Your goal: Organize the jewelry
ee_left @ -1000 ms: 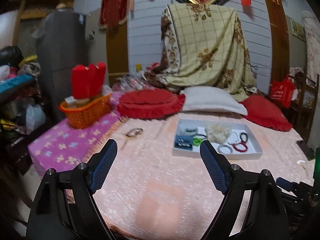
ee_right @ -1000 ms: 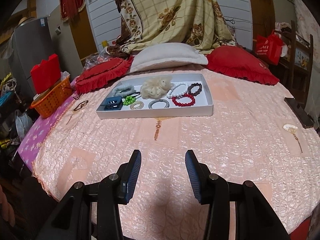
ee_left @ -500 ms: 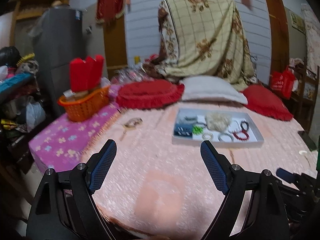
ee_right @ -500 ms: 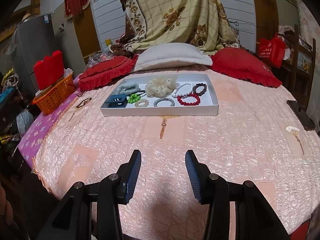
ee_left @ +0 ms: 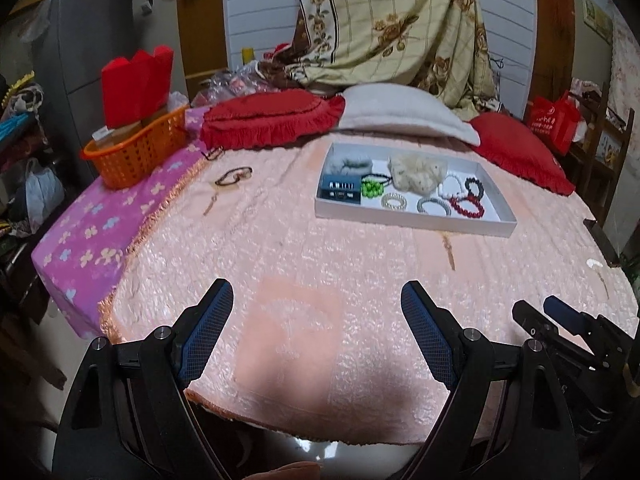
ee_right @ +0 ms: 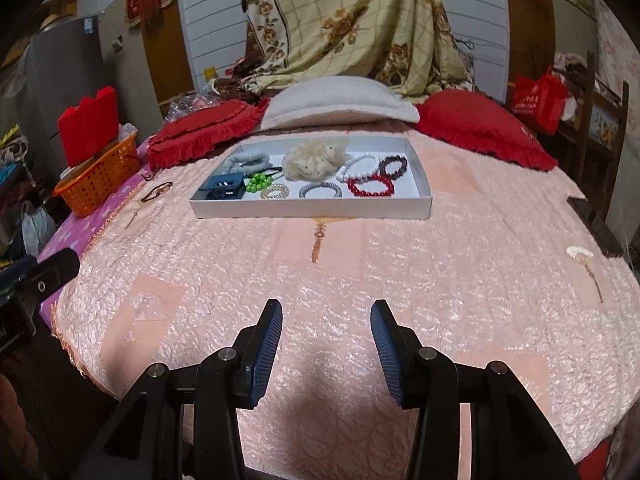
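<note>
Two claws above a pink bedspread (ee_right: 460, 248) — jewelry tray ahead.
Left claw (ee_left: 316, 336) stands wide open and empty; right claw (ee_right: 326, 344) is about half open, likewise holding nothing. White tray (ee_right: 312, 210) lies on the bed before the pillows, well apart from both claws — in it a red bead bracelet (ee_right: 370, 188), white bead bracelet (ee_right: 358, 164), green beads (ee_right: 258, 182) and a blue clip (ee_right: 224, 186). One dark bracelet (ee_left: 234, 175) lies outside, left of the tray.

White tray (ee_right: 312, 210); red bead bracelet (ee_right: 370, 187); pink textured bedspread (ee_right: 400, 280).
</note>
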`<state>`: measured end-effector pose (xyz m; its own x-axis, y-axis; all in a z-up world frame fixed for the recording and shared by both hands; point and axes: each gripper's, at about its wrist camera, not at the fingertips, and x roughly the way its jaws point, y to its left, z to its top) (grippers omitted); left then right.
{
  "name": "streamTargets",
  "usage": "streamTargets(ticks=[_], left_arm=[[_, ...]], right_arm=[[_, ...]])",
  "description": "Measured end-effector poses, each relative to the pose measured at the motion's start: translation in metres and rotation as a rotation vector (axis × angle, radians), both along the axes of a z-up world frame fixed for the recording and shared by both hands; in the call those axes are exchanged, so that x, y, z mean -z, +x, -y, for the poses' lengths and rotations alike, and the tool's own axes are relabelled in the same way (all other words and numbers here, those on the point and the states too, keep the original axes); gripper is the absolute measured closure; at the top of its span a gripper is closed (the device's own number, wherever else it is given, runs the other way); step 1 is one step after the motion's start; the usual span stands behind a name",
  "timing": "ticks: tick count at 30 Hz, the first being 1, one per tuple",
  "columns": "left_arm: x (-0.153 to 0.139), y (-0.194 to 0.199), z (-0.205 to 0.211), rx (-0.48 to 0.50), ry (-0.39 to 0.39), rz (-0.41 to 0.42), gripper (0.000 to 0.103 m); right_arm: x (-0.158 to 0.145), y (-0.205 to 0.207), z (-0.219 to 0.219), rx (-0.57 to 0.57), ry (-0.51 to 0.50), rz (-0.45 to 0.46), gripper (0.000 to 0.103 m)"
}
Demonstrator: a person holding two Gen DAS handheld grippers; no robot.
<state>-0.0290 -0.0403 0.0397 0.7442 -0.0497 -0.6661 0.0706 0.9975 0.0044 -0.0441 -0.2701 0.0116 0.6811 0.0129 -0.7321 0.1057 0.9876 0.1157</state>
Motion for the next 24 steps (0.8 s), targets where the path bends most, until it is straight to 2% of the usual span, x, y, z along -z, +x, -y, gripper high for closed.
streamTargets(ticks=[14,24], left_arm=[[0.011,0.006,0.001,0.001,0.008,-0.063,0.017],[-0.001,-0.008,-0.022,-0.041,-0.020,0.014,0.017]], right_arm=[[0.004,-0.001,0.003,0.018,-0.001,-0.013,0.058],[0.012,0.005,-0.010,0.014,-0.014,-0.053,0.058]])
